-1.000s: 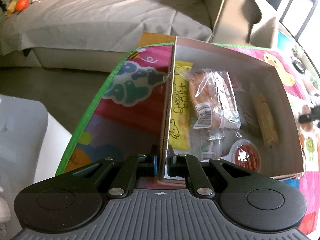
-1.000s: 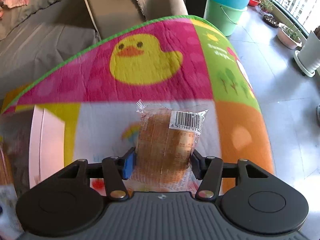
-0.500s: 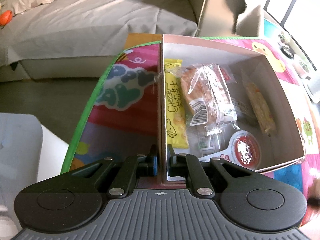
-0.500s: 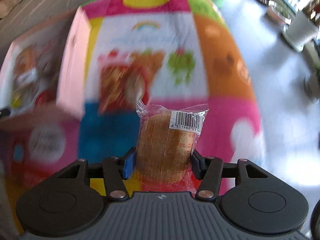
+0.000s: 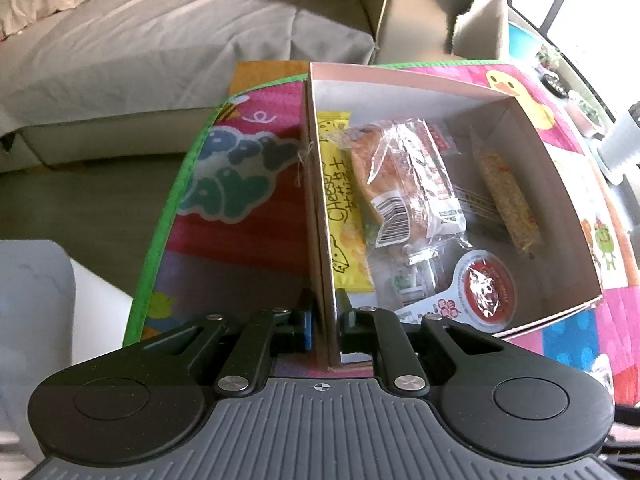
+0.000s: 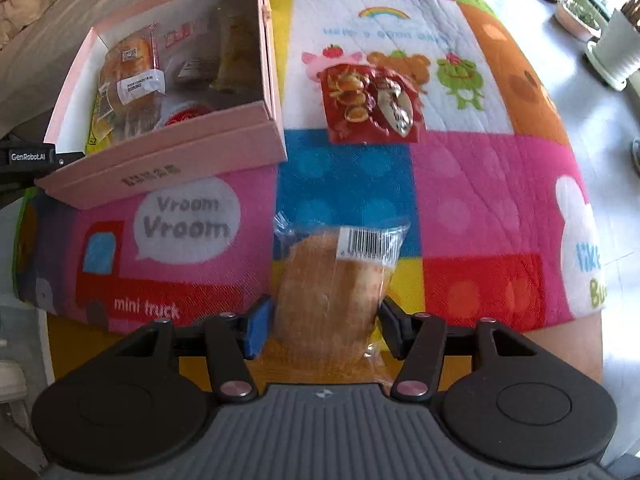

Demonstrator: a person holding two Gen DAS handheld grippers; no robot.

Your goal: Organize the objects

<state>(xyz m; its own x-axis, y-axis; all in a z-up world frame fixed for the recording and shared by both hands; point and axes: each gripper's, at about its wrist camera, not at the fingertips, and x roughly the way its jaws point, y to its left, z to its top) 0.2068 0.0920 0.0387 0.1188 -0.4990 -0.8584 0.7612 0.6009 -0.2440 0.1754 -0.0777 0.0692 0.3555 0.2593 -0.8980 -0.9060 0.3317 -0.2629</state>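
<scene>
box held steady as a wrapped bun slips loose

a bright patchwork play mat (image 6: 460, 168) covers the table, a grey sofa (image 5: 160, 48) beyond its green edge at 11 o'clock. the left gripper (image 5: 323, 312) is pinched tight on the pink box (image 5: 400, 80) at its near side wall. the right gripper (image 6: 322, 320) has just been opening its jaws; the wrapped bun (image 6: 332, 280) sits between them, pads just off its sides. bare mat lies ahead; a red snack packet (image 6: 372, 100) rests at 12 o'clock, just beside the box's right wall.
</scene>
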